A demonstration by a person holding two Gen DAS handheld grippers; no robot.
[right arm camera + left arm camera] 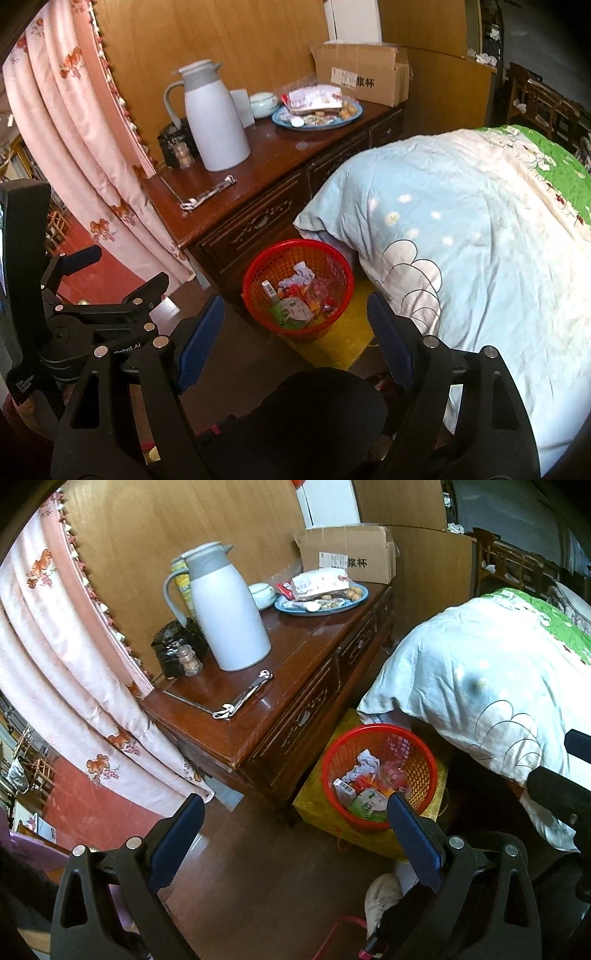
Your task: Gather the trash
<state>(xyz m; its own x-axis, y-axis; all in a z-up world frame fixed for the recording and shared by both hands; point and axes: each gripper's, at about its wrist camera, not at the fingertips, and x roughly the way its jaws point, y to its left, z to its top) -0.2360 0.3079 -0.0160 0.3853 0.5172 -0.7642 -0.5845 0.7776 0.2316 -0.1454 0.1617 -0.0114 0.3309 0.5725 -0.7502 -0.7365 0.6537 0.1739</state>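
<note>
Item: red mesh basket point(297, 291), on the floor between the wooden dresser point(258, 206) and the bed point(480, 229), near centre; it holds the trash point(295, 299): crumpled paper, cartons, wrappers. Likely set low there for easy dropping.

Right gripper point(295, 343): fingers released, nothing between them, poised above the basket.

Left gripper point(295, 834): fingers spread wide, empty, basket just right of them.

Tabletop: white thermos jug point(214, 122), snack plate point(317, 114), cardboard box point(365, 77); more trash may lie far there.
</note>
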